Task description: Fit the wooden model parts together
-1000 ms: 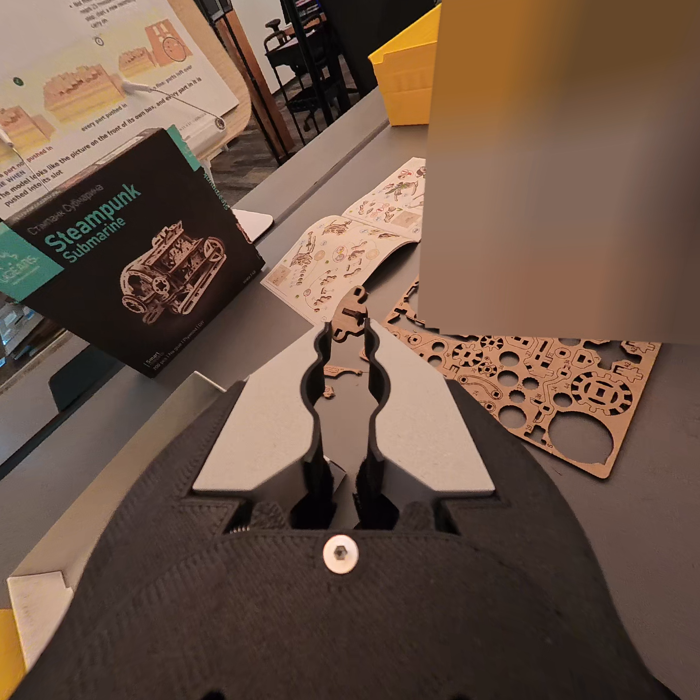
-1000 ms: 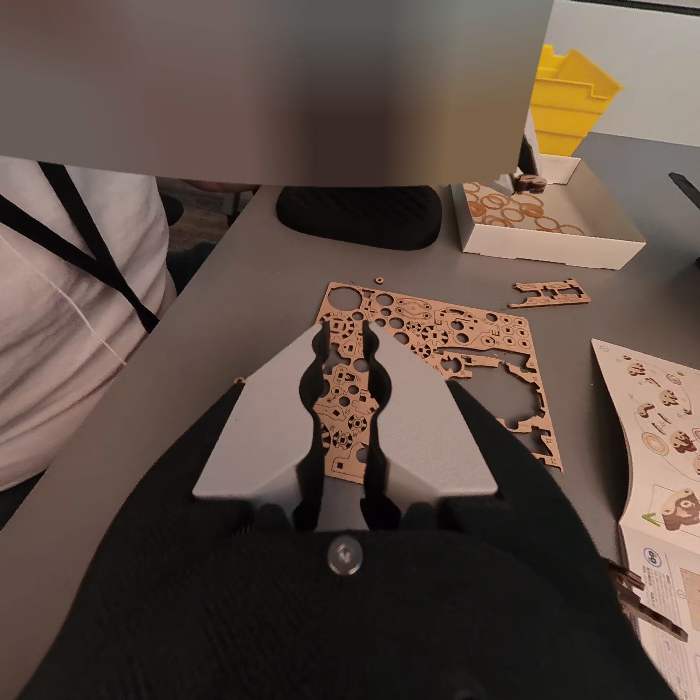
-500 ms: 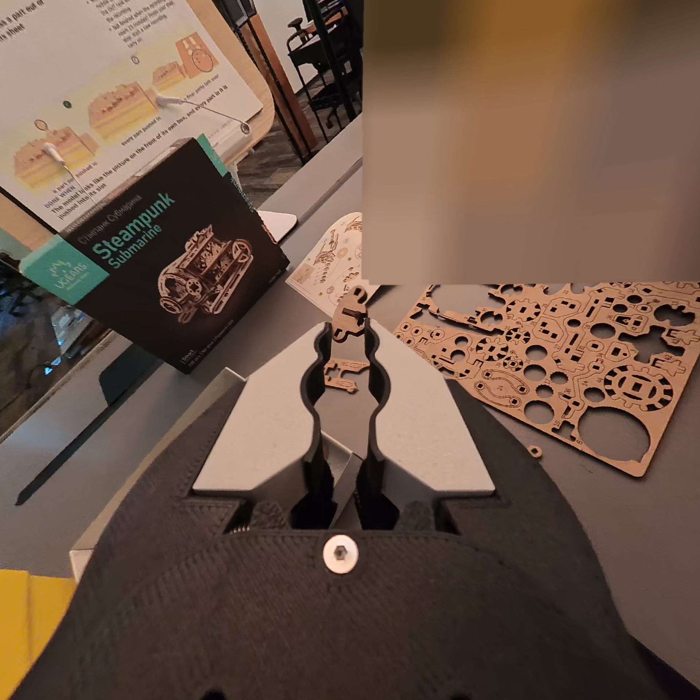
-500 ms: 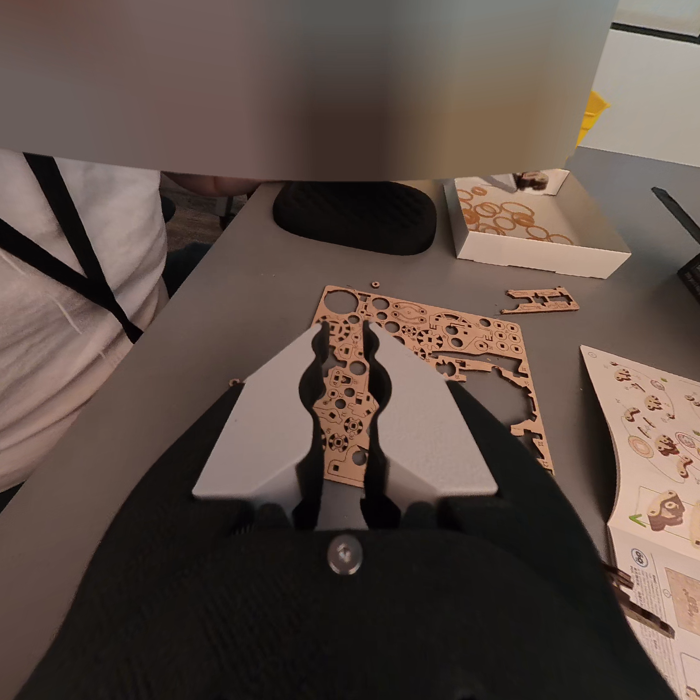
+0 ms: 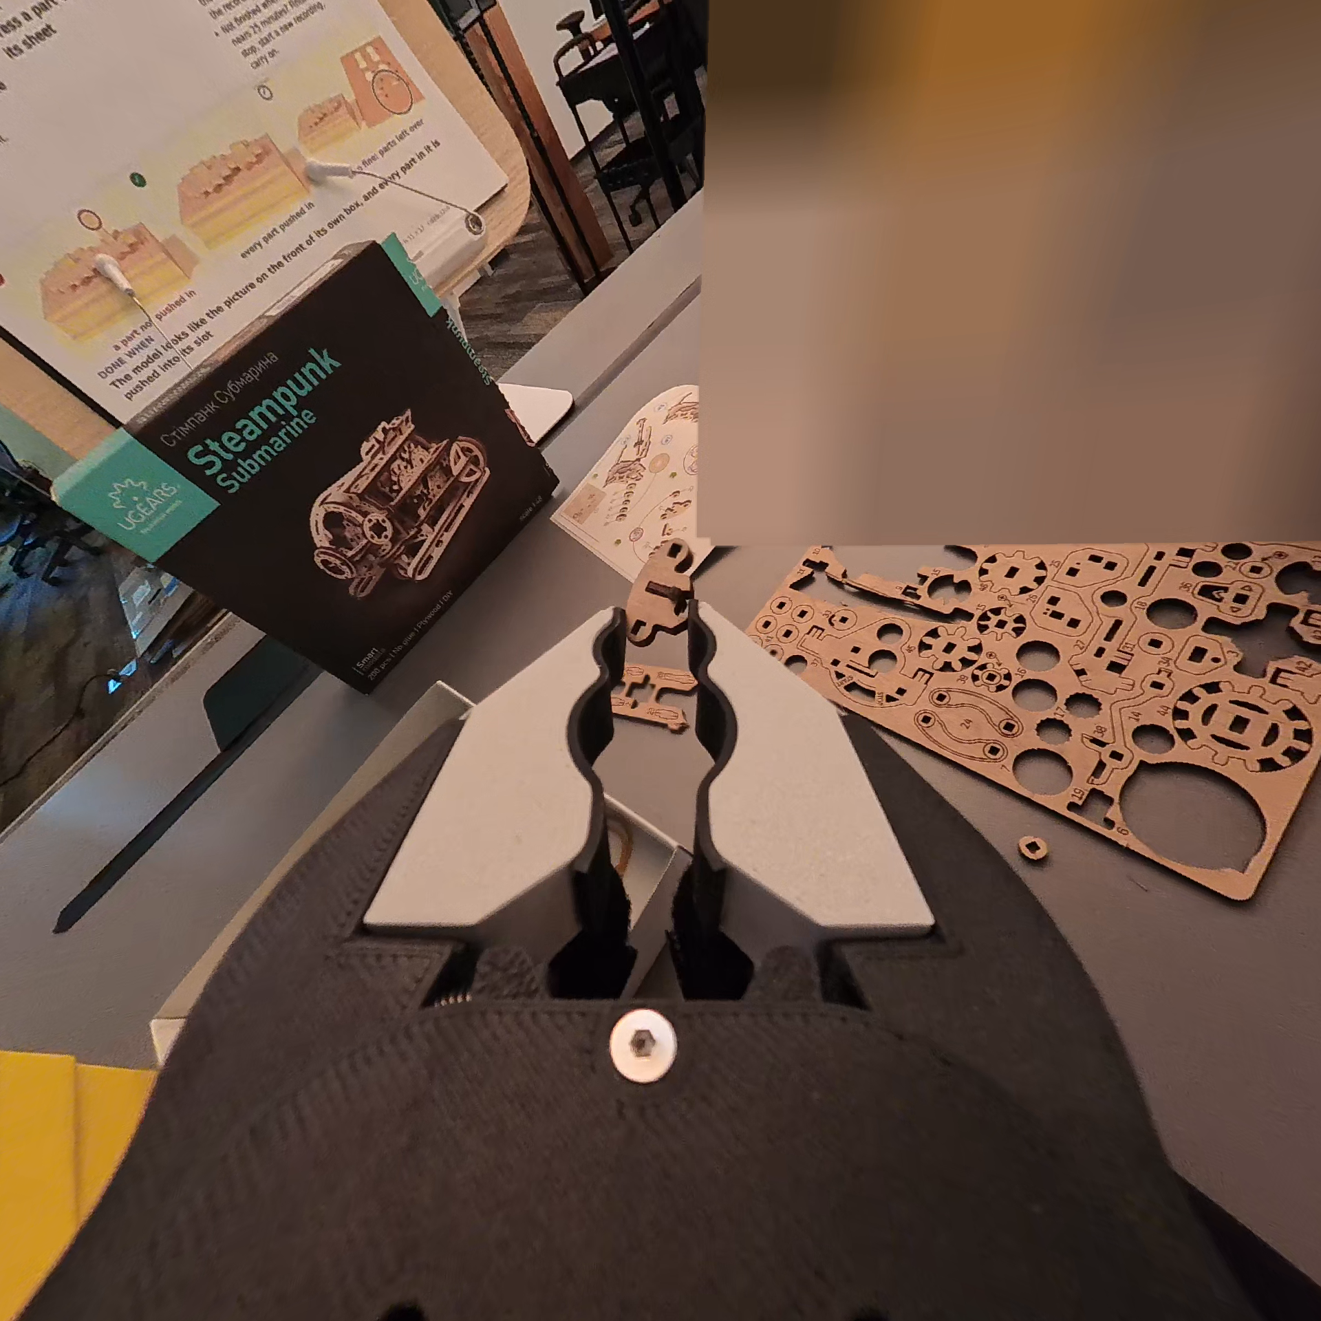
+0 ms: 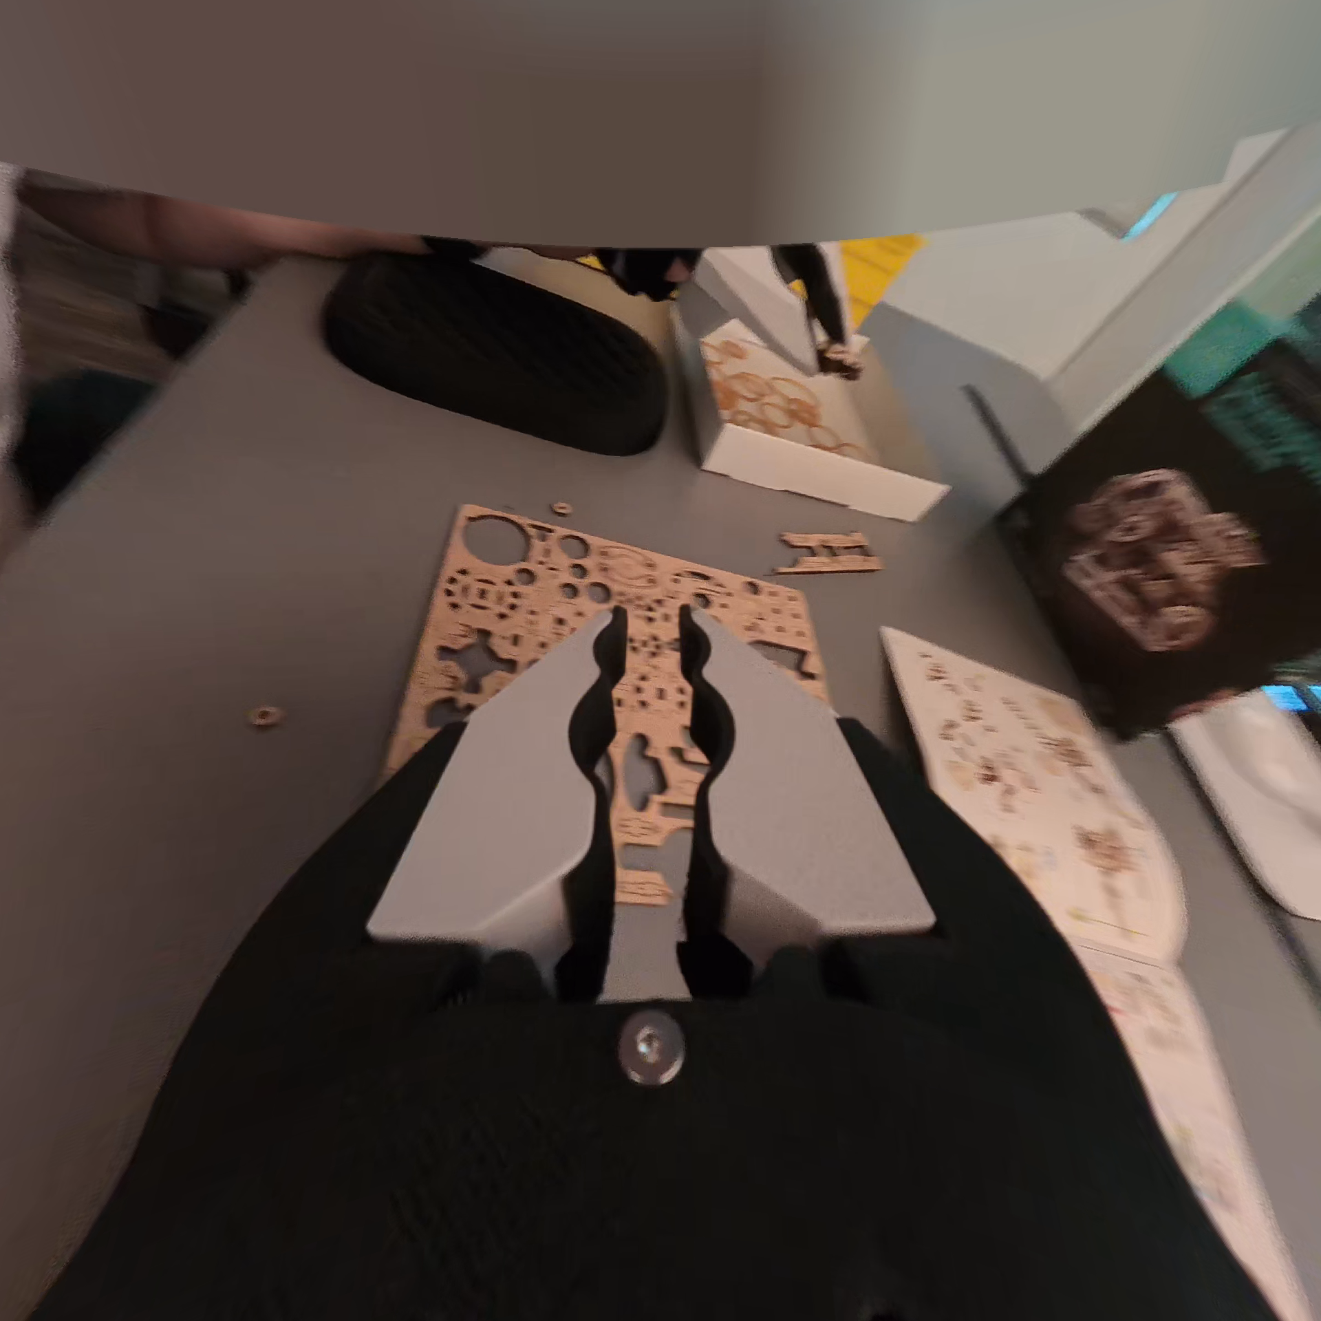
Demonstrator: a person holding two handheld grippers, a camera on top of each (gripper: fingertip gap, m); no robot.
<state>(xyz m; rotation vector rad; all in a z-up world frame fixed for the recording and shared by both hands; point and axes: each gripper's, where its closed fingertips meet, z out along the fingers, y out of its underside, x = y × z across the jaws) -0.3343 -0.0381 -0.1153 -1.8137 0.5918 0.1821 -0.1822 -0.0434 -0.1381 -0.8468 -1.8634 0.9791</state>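
My left gripper (image 5: 654,616) is shut on a small wooden part (image 5: 659,593) with a dark peg through it, held upright above the table. It also shows far off in the right wrist view (image 6: 833,343). A laser-cut wooden sheet (image 5: 1072,686) lies flat to its right. My right gripper (image 6: 652,618) hovers over the same sheet (image 6: 515,593), its jaws a narrow gap apart with nothing between them. A loose flat wooden piece (image 5: 647,697) lies on the table beyond the left fingers; it shows past the sheet in the right wrist view (image 6: 829,554).
The dark kit box (image 5: 336,472) stands propped at the left, an open booklet (image 6: 1022,786) lies beside the sheet. A white tray (image 6: 786,457) holds wooden rings. A black pad (image 6: 493,364), small loose rings (image 5: 1033,848) (image 6: 264,715) and a yellow bin (image 5: 43,1144) are nearby. One gripper's finger ends stand about 15 cm off the other's.
The right gripper has swung right over the sheet, bringing the kit box into view; its picture is blurred. The left gripper has drifted left with the part still held.
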